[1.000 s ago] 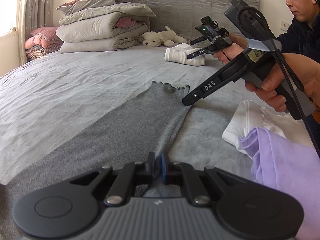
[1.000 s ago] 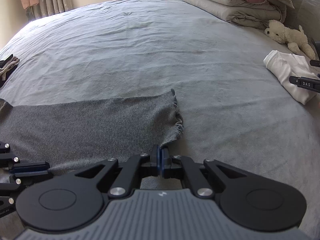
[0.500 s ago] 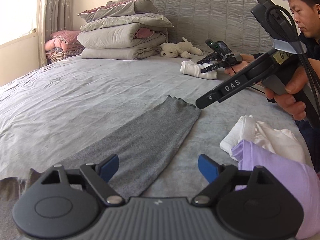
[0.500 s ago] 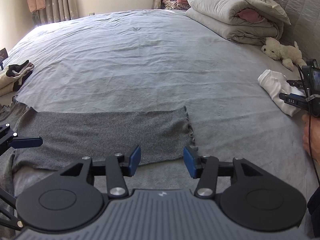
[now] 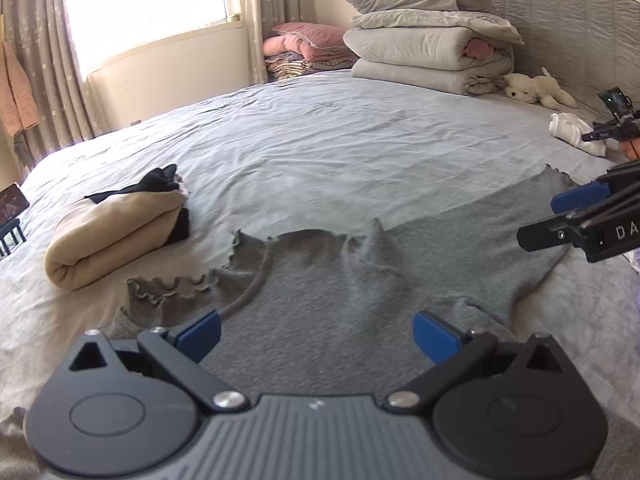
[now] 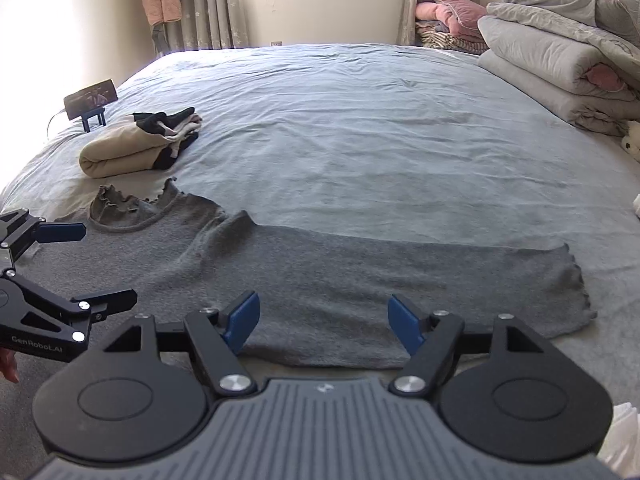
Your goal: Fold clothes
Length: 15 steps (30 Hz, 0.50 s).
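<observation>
A grey knit garment [image 5: 360,276] with frilled edges lies folded lengthwise into a long strip on the grey bed sheet [image 5: 340,140]. It also shows in the right wrist view [image 6: 360,280], with its frilled collar [image 6: 120,204] at the left end. My left gripper [image 5: 316,334] is open and empty above the collar end. My right gripper [image 6: 322,322] is open and empty over the strip's near edge. The right gripper also shows at the right edge of the left wrist view [image 5: 560,220]. The left gripper shows at the left of the right wrist view [image 6: 76,268].
A folded beige and black bundle [image 5: 116,228] lies left of the collar. Stacked quilts [image 5: 432,56] and a plush dog [image 5: 536,88] sit by the headboard. A white folded garment [image 5: 572,132] lies at the far right, next to another person's gripper [image 5: 612,128]. A phone on a stand [image 6: 90,98] is at the bed's left edge.
Both grippers were shut on the garment's near edge a second ago, then opened and let go. Both have since swung left, so the collar end and the beige bundle are now in view.
</observation>
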Each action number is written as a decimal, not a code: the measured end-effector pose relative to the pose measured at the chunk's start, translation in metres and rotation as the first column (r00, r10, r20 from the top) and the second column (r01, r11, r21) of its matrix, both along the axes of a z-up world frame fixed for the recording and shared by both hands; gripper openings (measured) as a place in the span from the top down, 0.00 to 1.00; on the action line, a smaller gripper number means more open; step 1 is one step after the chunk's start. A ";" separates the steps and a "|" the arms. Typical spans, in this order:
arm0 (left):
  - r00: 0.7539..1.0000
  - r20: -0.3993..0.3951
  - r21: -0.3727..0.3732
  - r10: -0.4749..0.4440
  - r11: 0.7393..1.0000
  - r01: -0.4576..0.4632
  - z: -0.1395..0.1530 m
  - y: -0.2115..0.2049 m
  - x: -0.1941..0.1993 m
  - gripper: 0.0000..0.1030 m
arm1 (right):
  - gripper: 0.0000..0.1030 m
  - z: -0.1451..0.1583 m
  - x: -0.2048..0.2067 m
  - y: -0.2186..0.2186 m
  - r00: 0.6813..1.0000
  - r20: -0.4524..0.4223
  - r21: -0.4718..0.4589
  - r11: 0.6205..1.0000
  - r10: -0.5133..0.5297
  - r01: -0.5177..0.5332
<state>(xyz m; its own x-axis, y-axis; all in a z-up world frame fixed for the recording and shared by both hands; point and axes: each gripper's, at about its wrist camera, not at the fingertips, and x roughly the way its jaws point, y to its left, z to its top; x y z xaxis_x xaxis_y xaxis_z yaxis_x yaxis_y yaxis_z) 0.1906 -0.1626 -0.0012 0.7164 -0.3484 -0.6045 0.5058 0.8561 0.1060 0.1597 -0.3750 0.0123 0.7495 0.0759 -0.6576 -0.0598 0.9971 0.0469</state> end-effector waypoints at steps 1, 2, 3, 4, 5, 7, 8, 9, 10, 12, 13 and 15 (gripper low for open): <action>1.000 0.006 -0.013 0.025 1.000 -0.025 -0.002 0.012 0.003 0.01 | 0.28 -0.002 0.007 0.017 1.000 0.021 0.005 1.000 0.023 -0.023; 0.999 0.017 -0.022 0.046 0.999 -0.046 -0.004 0.025 0.007 0.01 | 0.28 -0.004 0.014 0.033 0.998 0.042 0.015 0.999 0.046 -0.047; 0.997 0.028 -0.030 0.068 0.997 -0.067 -0.006 0.037 0.010 0.01 | 0.28 -0.006 0.020 0.049 0.995 0.066 0.030 0.997 0.070 -0.072; 0.995 0.039 -0.039 0.090 0.995 -0.088 -0.008 0.050 0.014 0.01 | 0.28 -0.009 0.026 0.064 0.992 0.090 0.044 0.994 0.092 -0.096; 0.993 0.045 -0.034 0.108 0.994 -0.106 -0.012 0.061 0.019 0.01 | 0.28 -0.011 0.031 0.077 0.988 0.109 0.056 0.991 0.113 -0.119; 0.989 0.032 -0.026 0.146 0.989 -0.145 -0.023 0.084 0.026 0.01 | 0.25 -0.022 0.042 0.102 0.981 0.122 0.066 0.985 0.154 -0.162; 0.986 0.020 -0.026 0.163 0.986 -0.163 -0.030 0.096 0.029 0.01 | 0.22 -0.029 0.048 0.114 0.977 0.120 0.068 0.981 0.174 -0.183; 0.984 0.008 -0.027 0.180 0.983 -0.180 -0.037 0.107 0.031 0.01 | 0.20 -0.036 0.053 0.126 0.975 0.114 0.063 0.978 0.192 -0.200; 0.980 -0.005 -0.030 0.197 0.980 -0.197 -0.044 0.119 0.034 0.00 | 0.17 -0.047 0.054 0.133 0.975 0.094 0.032 0.978 0.202 -0.205; 0.975 -0.067 -0.167 0.211 0.961 -0.220 -0.047 0.148 0.035 0.01 | 0.07 -0.066 0.057 0.147 0.975 0.060 -0.024 0.977 0.215 -0.214; 0.970 -0.080 -0.214 0.231 0.946 -0.243 -0.045 0.157 0.035 0.01 | 0.03 -0.065 0.054 0.147 0.976 0.066 -0.038 0.978 0.206 -0.204; 0.964 -0.090 -0.243 0.252 0.933 -0.267 -0.043 0.164 0.032 0.01 | 0.00 -0.062 0.052 0.145 0.981 0.063 -0.047 0.983 0.183 -0.180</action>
<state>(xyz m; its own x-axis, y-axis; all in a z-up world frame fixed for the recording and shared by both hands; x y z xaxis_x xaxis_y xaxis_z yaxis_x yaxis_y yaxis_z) 0.2228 0.0019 -0.0444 0.7694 -0.3003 -0.5637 0.2614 0.9533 -0.1510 0.2113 -0.2301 -0.0501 0.7682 0.1882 -0.6119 -0.2412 0.9705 -0.0043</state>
